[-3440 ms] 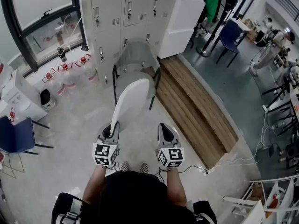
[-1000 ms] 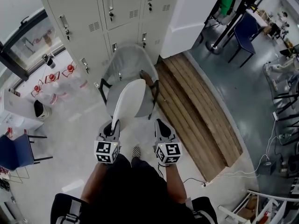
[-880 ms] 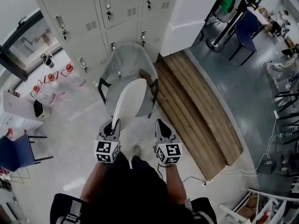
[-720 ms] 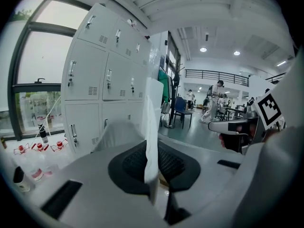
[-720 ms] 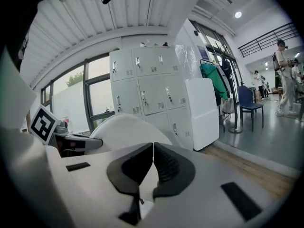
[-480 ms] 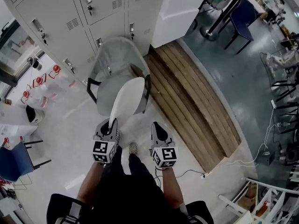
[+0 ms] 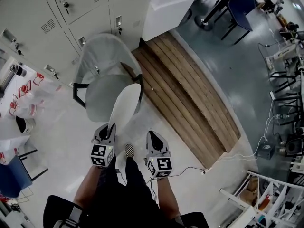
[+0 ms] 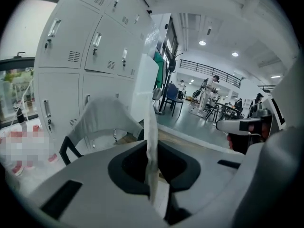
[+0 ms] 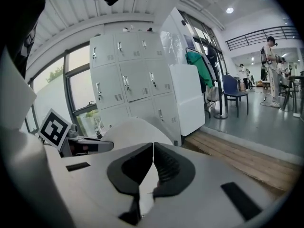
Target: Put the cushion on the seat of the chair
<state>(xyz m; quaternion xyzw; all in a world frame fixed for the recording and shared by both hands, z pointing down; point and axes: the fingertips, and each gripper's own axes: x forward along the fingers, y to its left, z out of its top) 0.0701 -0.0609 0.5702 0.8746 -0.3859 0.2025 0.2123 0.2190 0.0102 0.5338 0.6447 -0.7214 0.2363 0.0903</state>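
A white oval cushion [image 7: 122, 109] stands on edge, and my left gripper [image 7: 110, 127] is shut on its near rim. Its far end hangs over the front of the grey chair [image 7: 99, 87], which has black legs and a curved back. In the left gripper view the cushion [image 8: 150, 127] runs edge-on between the jaws, with the chair [image 8: 102, 115] just behind it. My right gripper [image 7: 153, 137] is beside it on the right, shut on nothing. The right gripper view shows its jaws touching, and the cushion [image 9: 130, 127] to their left.
Grey lockers [image 7: 80, 4] stand right behind the chair. A white cabinet [image 7: 166, 4] and a wooden plank platform [image 7: 185, 99] lie to its right. Water bottles [image 7: 23, 103] and a blue chair [image 7: 12, 172] are at the left. A cable [image 7: 190, 170] trails on the floor.
Both grippers and the cushion have come down and closer to the chair. The cushion's far end now reaches over the seat front. Both grippers keep the same state.
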